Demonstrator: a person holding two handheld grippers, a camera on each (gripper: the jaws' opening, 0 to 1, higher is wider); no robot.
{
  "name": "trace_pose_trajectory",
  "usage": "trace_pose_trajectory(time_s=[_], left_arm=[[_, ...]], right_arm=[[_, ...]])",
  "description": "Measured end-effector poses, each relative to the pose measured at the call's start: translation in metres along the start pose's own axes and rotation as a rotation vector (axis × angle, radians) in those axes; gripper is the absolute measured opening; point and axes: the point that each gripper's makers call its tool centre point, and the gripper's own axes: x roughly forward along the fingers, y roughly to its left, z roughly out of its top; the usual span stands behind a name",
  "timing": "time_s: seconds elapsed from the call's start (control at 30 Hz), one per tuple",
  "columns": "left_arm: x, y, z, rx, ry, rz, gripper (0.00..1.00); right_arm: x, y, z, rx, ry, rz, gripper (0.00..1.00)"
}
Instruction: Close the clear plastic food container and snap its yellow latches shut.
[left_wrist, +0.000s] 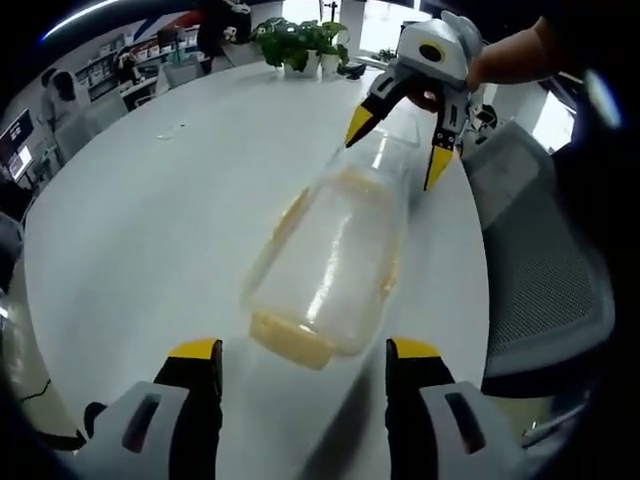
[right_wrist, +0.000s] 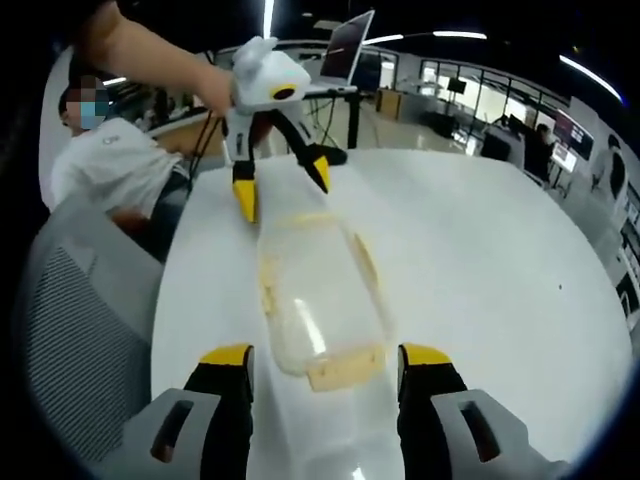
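While the clear container (left_wrist: 330, 265) lies on the white worktop (left_wrist: 150, 220) near its edge, both tools face it from opposite ends. Left tool (left_wrist: 303, 362) and right tool (right_wrist: 325, 370) are both spread wide, gripping nothing.

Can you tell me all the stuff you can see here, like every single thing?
Food container: one, clear with yellow latches, lying on the table between the two grippers.
Table: one, white, round, under the container.
Potted plant: one, green, far edge of the table.
Laptop: one, dark, open, beyond the table.
Chair: one, grey mesh, beside the table.
Left gripper: one, white with yellow-tipped jaws spread, at one end of the container.
Right gripper: one, same colours, jaws spread, at the other end.
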Motion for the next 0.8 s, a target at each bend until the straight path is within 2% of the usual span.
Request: trace_pose_trajectory(time_s=[0.27,0.5,0.8], left_arm=[[0.004,0.000,0.000,0.065,0.030,-0.025,0.61],[0.006,0.004,-0.004,0.089,0.059,-0.035,0.60],[0.007,0.006,-0.003,0.189,0.112,-0.049,0.59]], right_arm=[[0.004,-0.001,-0.007,-0.018,0.033,0.012,0.58],[0.009,-0.003,-0.010,-0.031,0.054,0.020,0.57],[0.014,-0.005,-0.012,-0.063,0.085,0.039,0.55]])
